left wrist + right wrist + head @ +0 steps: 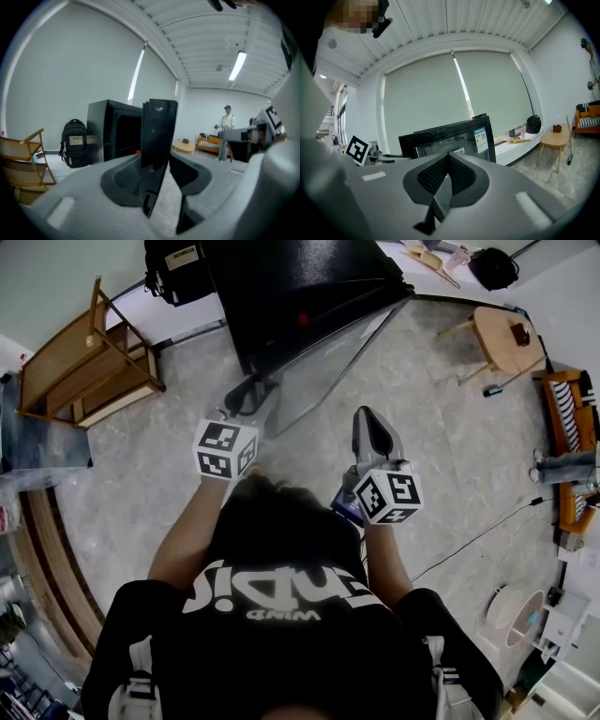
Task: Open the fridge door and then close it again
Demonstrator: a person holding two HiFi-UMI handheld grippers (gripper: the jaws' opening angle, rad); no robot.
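Note:
The black fridge (300,282) stands at the top of the head view with its glass door (323,367) swung open toward me. My left gripper (246,397) reaches to the door's free edge. In the left gripper view the dark door edge (157,136) stands between the jaws of the left gripper (157,164). It lies against the left pad, and floor shows in a gap before the right pad. My right gripper (373,430) hovers right of the door, shut on nothing. In its own view the right gripper (449,161) has its pads together, with the glass door (445,138) behind.
A wooden chair (89,362) stands at the left and a black backpack (173,268) beside the fridge. A round wooden table (502,334) and a sofa (567,418) are at the right. A person (227,124) stands far across the room. A cable (487,531) crosses the floor.

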